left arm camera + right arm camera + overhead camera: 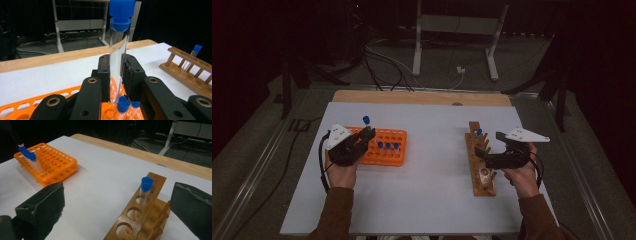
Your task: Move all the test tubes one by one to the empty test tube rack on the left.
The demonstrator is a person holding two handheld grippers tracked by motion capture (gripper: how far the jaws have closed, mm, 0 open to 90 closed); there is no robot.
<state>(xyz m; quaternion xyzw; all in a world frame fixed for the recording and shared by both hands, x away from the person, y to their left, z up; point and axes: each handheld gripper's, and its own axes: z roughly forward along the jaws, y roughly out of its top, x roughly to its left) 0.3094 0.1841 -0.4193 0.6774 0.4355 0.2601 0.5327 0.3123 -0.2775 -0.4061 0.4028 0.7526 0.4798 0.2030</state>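
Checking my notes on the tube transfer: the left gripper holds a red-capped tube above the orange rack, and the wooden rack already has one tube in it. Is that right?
Not quite: the cap is blue, not red, as the left gripper view shows. The left gripper holds a blue-capped tube above the orange rack, and the wooden rack already has one tube.

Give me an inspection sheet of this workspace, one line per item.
Surface: white sheet over a wooden table.
Job's things: clear blue-capped test tube; orange plastic rack holding more tubes; wooden tube rack with one tube.
Clutter: nothing seen.
Grippers: left gripper shut on the tube above the orange rack; right gripper open beside the wooden rack.
Cables: black cable trailing from the left gripper; more on the floor.
Surroundings: dark room, white metal stand.
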